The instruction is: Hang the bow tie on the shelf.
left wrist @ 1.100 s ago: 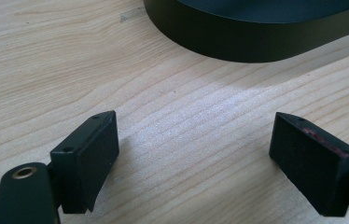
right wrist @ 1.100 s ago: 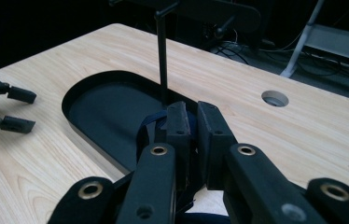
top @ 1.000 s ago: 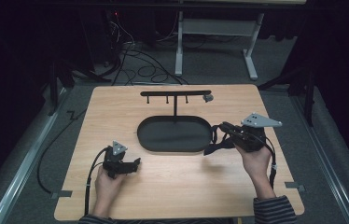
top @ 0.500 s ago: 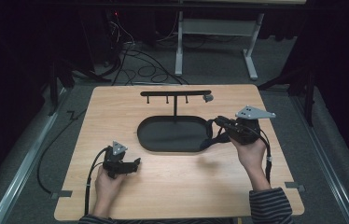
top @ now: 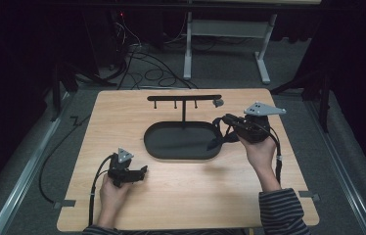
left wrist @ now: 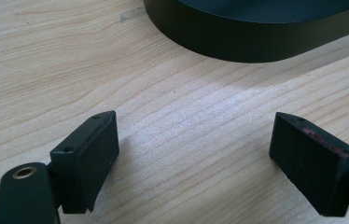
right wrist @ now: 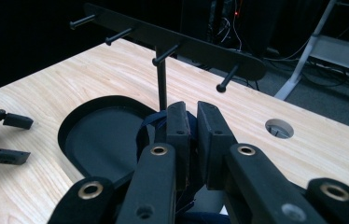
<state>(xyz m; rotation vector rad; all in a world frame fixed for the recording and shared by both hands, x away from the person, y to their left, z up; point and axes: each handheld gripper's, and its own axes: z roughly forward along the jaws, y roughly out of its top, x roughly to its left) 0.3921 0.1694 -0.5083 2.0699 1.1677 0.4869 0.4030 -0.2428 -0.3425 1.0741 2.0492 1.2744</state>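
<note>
Resting on the near-left part of the counter (top: 181,196), the left gripper (top: 142,171) lies in the person's left hand (top: 110,191), its jaws spread and empty. The left gripper view adds the detail: both jaws sit low over bare wood grain, well apart, with the near wall of the tray (left wrist: 256,42) beyond them and a trace of red on the right-hand jaw's pad.

The right gripper (top: 226,119), held in the right hand (top: 259,149), is raised beside the right end of the tray (top: 183,147). From the high view a dark strap (top: 218,139) hangs from its jaws toward the tray's rim. The right gripper view shows the jaws nearly pressed together, pinching the dark blue strap (right wrist: 147,123), which loops down over the tray (right wrist: 98,135).

Behind the tray stands the rack (top: 184,98), a post carrying a cross-bar; the right gripper view shows its pegs (right wrist: 226,79) jutting out, plus a round hole (right wrist: 279,128) in the counter at right. That view also catches the left gripper (right wrist: 9,137) far off at left, spread.
</note>
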